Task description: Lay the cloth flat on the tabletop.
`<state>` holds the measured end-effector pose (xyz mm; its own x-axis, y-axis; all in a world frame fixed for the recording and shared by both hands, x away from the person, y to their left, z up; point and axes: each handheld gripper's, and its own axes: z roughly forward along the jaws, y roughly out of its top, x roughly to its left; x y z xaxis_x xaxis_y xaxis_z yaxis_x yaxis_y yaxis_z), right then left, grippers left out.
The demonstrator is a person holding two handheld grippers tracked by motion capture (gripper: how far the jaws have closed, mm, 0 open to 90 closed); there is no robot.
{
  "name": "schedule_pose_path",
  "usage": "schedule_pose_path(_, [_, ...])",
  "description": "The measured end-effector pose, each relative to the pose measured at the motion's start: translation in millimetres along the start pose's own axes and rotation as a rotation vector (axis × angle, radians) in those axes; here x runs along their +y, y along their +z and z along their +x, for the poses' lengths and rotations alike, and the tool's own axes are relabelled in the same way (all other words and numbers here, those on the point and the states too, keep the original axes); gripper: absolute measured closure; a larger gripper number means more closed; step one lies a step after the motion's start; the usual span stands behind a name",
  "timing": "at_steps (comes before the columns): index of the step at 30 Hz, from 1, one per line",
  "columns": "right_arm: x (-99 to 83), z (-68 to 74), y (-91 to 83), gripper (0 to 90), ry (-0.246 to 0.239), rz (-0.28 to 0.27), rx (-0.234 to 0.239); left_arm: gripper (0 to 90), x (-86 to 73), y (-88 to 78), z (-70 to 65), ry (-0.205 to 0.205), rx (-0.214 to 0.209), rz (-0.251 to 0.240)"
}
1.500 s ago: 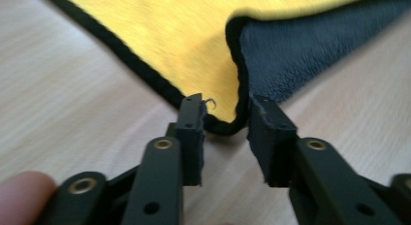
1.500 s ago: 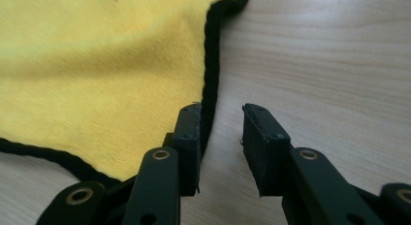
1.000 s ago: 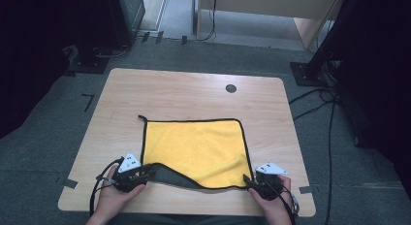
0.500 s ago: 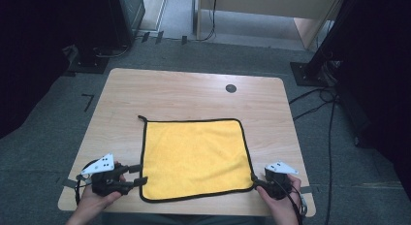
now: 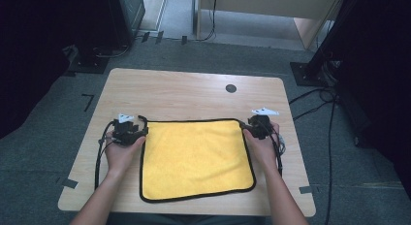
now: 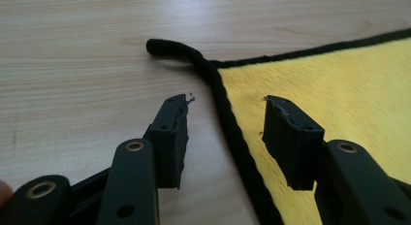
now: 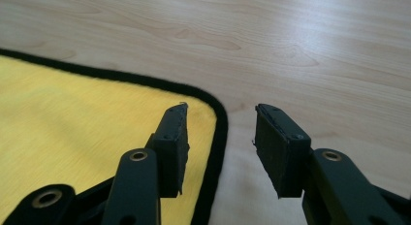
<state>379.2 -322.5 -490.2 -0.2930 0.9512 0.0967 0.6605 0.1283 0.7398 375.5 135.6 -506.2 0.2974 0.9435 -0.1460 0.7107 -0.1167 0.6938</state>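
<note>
A yellow cloth (image 5: 196, 157) with a black border lies flat on the wooden table (image 5: 184, 91). My left gripper (image 5: 141, 131) is at the cloth's far left corner. In the left gripper view its jaws (image 6: 225, 113) stand apart astride the black edge (image 6: 232, 133), just short of the corner's black loop (image 6: 169, 48). My right gripper (image 5: 246, 125) is at the far right corner, and its jaws (image 7: 220, 118) straddle the rounded black border (image 7: 218, 133). Both pairs of jaws have just been closing, with the border between them, and the pads are not pressing on it.
A dark round grommet (image 5: 231, 88) sits in the tabletop beyond the cloth, toward the right. Cables (image 5: 99, 157) trail from both grippers along the forearms. Dark stands and floor cables surround the table on grey carpet.
One second ago both grippers held the cloth's near edge lifted. It then lay flat, and both hands have moved away from me along the cloth's sides to its far corners.
</note>
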Motion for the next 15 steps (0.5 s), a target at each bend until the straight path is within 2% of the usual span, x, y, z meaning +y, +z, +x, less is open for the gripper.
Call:
schedule_pose_path(2, [2.9, -3.3, 18.1, 56.2, -0.016, 0.024, 0.012, 52.9, 3.2, 6.2, -1.6, 0.001, 0.023, 0.002])
schedule_pose_path(3, [1.5, -3.8, 32.5, 56.4, -0.045, 0.053, 0.004, 54.8, 6.5, 8.7, -5.1, 0.012, 0.034, 0.014])
schedule_pose_path(4, [1.5, -3.8, 32.5, 56.4, -0.045, 0.053, 0.004, 58.6, 6.5, 8.7, -5.1, 0.012, 0.034, 0.014])
schedule_pose_path(5, [-0.4, -2.5, 36.5, 63.5, -0.069, 0.032, 0.015, 62.3, 7.4, 9.7, -7.9, 0.025, 0.027, 0.020])
schedule_pose_path(6, [-0.3, -1.4, 36.4, 70.4, -0.061, 0.032, 0.023, 68.6, 7.4, 9.7, -7.9, 0.025, 0.027, 0.020])
schedule_pose_path(7, [-0.3, -1.4, 36.4, 70.4, -0.061, 0.032, 0.023, 68.6, 6.9, 10.4, -10.4, 0.049, 0.024, 0.021])
schedule_pose_path(8, [0.5, 2.6, 35.6, 80.9, -0.103, 0.041, 0.011, 79.0, 6.3, 11.4, -13.4, 0.076, 0.031, 0.016])
schedule_pose_path(9, [0.5, 2.6, 35.6, 80.9, -0.103, 0.041, 0.011, 79.0, 6.2, 12.3, -15.2, 0.095, 0.028, 0.014])
schedule_pose_path(10, [0.7, 5.1, 34.6, 85.5, -0.139, 0.045, -0.013, 83.7, 6.9, 13.1, -15.9, 0.107, 0.021, 0.011])
schedule_pose_path(11, [0.9, 7.1, 33.9, 88.1, -0.154, 0.047, -0.040, 87.3, 8.6, 14.5, -16.2, 0.116, 0.025, 0.011])
schedule_pose_path(12, [1.5, 7.3, 33.5, 88.7, -0.157, 0.054, -0.058, 88.2, 10.1, 16.2, -16.0, 0.119, 0.024, 0.007])
schedule_pose_path(14, [3.1, 2.1, 33.9, 88.9, -0.124, 0.055, -0.070, 89.1, 20.1, 24.1, -14.7, 0.143, 0.038, 0.016])
schedule_pose_path(15, [3.1, 2.1, 33.9, 88.9, -0.124, 0.055, -0.070, 89.2, 20.1, 24.1, -14.7, 0.143, 0.038, 0.016])
